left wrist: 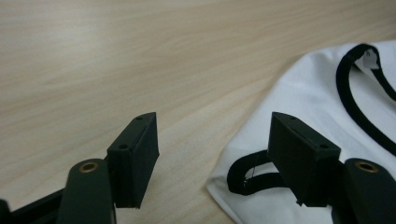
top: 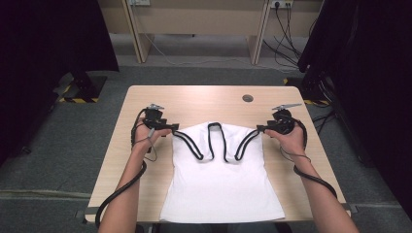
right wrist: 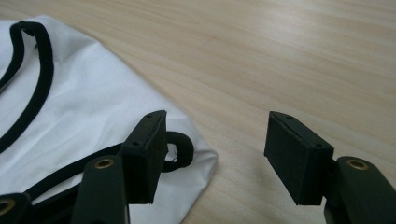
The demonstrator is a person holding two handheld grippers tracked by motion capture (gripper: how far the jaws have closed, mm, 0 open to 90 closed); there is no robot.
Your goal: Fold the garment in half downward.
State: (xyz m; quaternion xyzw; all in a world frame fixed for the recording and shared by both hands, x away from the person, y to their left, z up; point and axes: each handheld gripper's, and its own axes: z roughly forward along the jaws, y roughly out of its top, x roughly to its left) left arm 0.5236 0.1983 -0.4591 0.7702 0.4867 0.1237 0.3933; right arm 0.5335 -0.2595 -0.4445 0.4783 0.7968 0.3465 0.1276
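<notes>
A white sleeveless top with black trim lies flat on the wooden table, with its hem toward the near edge. My left gripper is at the top's far left corner, jaws open. In the left gripper view the gripper has bare wood between its jaws, and the top's corner with a black trim loop lies by the right jaw. My right gripper is at the far right corner, also open. In the right gripper view the gripper hovers over the cloth's edge, a trim loop beside its left jaw.
A round cable hole sits in the table's far right part. Pale desks and loose floor cables lie beyond the table. Dark curtains stand at both sides. Bare wood flanks the top left and right.
</notes>
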